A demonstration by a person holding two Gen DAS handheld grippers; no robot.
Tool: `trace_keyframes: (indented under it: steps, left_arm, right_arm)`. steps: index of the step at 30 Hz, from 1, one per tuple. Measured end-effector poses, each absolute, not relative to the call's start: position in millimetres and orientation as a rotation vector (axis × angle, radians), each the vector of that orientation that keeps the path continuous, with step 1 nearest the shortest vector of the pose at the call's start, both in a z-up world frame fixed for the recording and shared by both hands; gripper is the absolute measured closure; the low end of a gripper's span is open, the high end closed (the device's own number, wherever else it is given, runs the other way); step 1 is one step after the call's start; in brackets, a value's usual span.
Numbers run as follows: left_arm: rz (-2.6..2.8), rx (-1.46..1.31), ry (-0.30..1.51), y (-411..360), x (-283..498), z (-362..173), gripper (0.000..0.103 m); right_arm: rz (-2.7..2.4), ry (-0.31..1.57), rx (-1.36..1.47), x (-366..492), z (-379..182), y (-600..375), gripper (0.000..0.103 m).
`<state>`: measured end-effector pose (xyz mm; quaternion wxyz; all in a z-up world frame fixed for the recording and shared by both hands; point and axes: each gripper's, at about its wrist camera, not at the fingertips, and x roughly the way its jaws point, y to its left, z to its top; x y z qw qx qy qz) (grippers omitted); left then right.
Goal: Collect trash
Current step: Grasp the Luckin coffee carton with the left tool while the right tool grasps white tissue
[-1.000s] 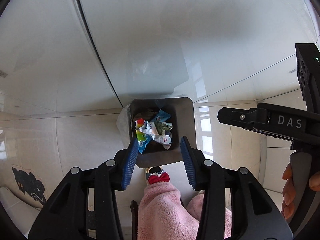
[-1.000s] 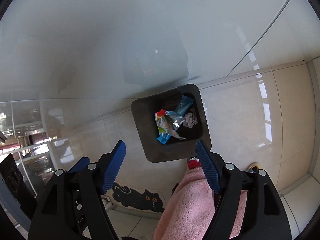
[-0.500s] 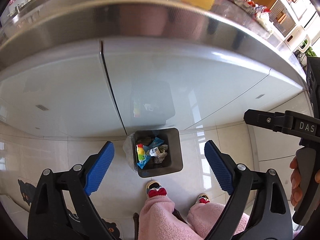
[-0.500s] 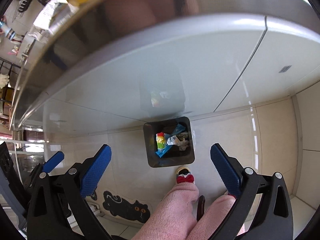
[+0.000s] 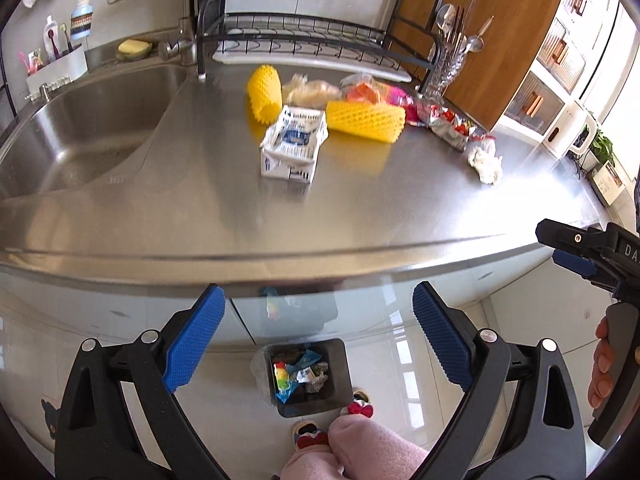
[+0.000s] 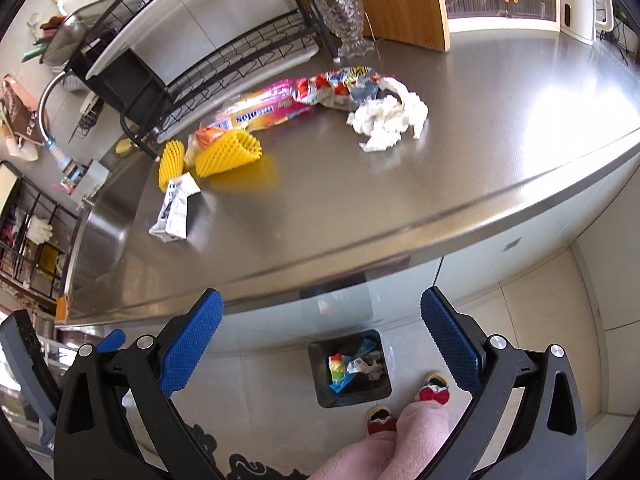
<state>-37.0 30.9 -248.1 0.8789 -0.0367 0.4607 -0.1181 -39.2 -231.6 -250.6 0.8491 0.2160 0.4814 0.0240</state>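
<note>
Both grippers hang above the floor in front of the steel counter [image 5: 280,208], nothing between their blue pads. My left gripper [image 5: 316,300] has its jaws still opening; my right gripper [image 6: 320,300] stands wide open. Below them a dark trash bin [image 5: 312,410] [image 6: 352,398] sits on the tiles with colourful wrappers [image 5: 296,376] inside. On the counter lie a flattened milk carton [image 5: 292,148] [image 6: 174,212], two yellow foam nets [image 5: 364,120] [image 6: 228,152], a crumpled white tissue [image 5: 486,160] [image 6: 388,120] and snack wrappers [image 5: 448,124] [image 6: 260,110].
A sink [image 5: 80,120] lies at the counter's left, with a dish rack [image 5: 312,40] and a glass cutlery holder [image 5: 448,68] along the back. The person's pink-clad legs and bow slippers [image 5: 356,408] stand beside the bin. White cabinet doors [image 5: 120,320] run under the counter.
Both grippers rose from just over the bin to counter height and tilted up, so the countertop came into view. Both sets of jaws widened.
</note>
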Motion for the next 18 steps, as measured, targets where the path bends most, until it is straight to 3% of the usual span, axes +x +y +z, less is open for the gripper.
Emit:
trace_keyframes:
  steps: [7, 18]
  left_arm:
    - [-0.217, -0.057, 0.892, 20, 8, -224, 0.012]
    - [-0.146, -0.045, 0.949, 18, 80, -255, 0.012]
  right_arm:
    - [-0.003, 0.926, 0.342, 0, -227, -246, 0.003]
    - [-0.11, 0.953, 0.289, 69, -255, -281, 0.003]
